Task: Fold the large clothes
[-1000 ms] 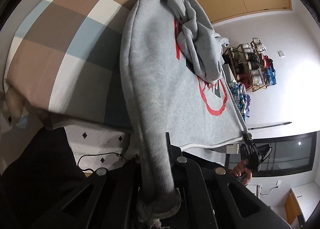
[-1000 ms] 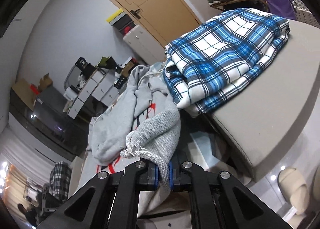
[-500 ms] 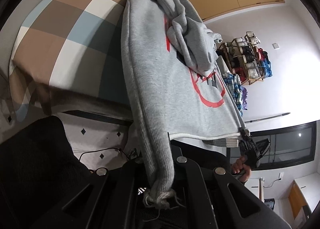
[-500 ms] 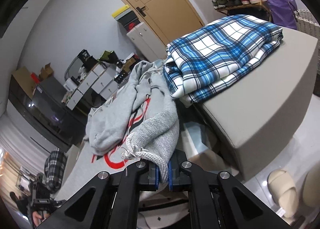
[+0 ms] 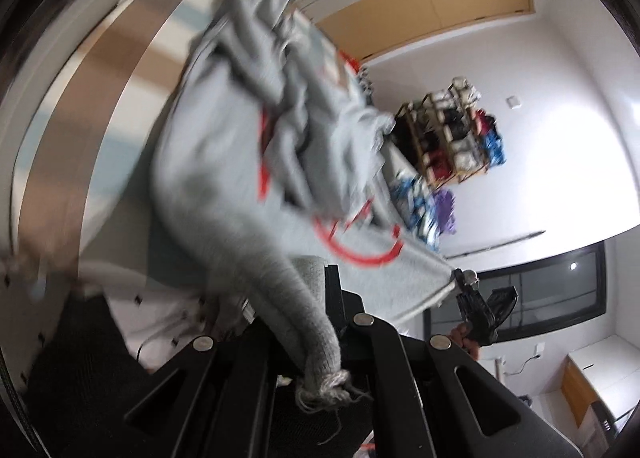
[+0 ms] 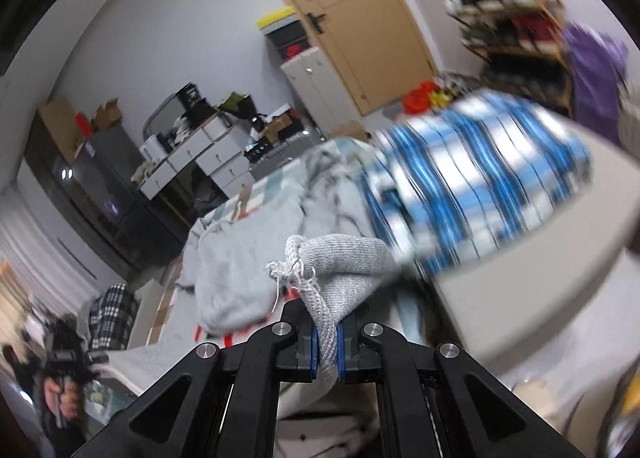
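Note:
A grey sweatshirt [image 5: 224,161] with a red print lies rumpled on the checked bed [image 5: 92,97], its hem end stretched between both grippers. My left gripper [image 5: 320,342] is shut on one ribbed hem corner [image 5: 320,354]. My right gripper [image 6: 326,342] is shut on the other hem corner [image 6: 344,258], where a frayed white cord hangs out. The right gripper also shows in the left wrist view [image 5: 476,302], clamped on the far corner of the hem. The sweatshirt's body shows in the right wrist view [image 6: 240,258]. Both views are motion-blurred.
A folded blue plaid garment [image 6: 472,173] lies on a grey ottoman [image 6: 528,290] to the right of the bed. A shoe rack [image 5: 452,137], a wooden door [image 6: 360,17] and white drawers [image 6: 316,85] stand behind. A person's hand with the left gripper [image 6: 60,378] shows at far left.
Both grippers have swung with the hem still clamped; the views now tilt and blur. The sweatshirt has slid across the bed and looks more bunched.

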The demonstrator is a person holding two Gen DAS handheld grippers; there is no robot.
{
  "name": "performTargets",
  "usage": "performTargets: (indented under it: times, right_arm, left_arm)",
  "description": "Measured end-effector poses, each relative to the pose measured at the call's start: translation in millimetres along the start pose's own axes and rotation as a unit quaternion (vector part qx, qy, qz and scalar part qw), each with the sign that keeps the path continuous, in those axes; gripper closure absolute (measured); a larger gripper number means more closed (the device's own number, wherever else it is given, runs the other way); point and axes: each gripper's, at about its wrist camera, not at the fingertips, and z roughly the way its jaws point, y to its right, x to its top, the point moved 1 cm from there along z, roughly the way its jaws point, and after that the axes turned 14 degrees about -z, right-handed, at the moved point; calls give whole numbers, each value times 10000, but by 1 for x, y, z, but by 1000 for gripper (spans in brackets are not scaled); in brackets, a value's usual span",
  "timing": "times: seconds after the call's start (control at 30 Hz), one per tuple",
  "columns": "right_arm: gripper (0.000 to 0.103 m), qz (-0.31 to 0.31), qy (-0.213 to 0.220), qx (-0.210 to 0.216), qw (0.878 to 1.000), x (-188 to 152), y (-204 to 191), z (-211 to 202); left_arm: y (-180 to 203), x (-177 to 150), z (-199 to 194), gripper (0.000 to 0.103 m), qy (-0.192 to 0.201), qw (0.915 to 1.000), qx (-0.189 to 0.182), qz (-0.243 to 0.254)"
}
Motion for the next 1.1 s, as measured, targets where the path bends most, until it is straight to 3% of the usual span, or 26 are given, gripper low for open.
performTargets:
  times: [0.13, 0.33, 0.47, 0.77, 0.93, 1.1]
  right_arm:
    - [98, -232, -191, -35, 9995, 74, -17, 31]
    - [98, -16, -739, -83, 9972, 166, -19, 109]
    - [98, 132, -1029, -276, 9942, 212, -12, 174]
    - [98, -6, -1759, -1006, 9793, 248, 13, 300]
    - [98, -99, -2308, -1311, 9641, 244, 32, 362]
    - [97, -336, -2615, -1611, 9511, 227, 40, 407]
  left_arm:
    - [30, 65, 1, 103, 169, 9997, -64, -161]
    - [55, 138, 13, 103, 434, 9976, 242, -473]
    - [55, 166, 22, 103, 544, 9961, 345, -600]
    - [65, 241, 57, 103, 560, 9923, 538, -961]
    - [45, 279, 86, 103, 537, 9872, 785, -1281]
    - [11, 291, 107, 103, 442, 9823, 958, -1550]
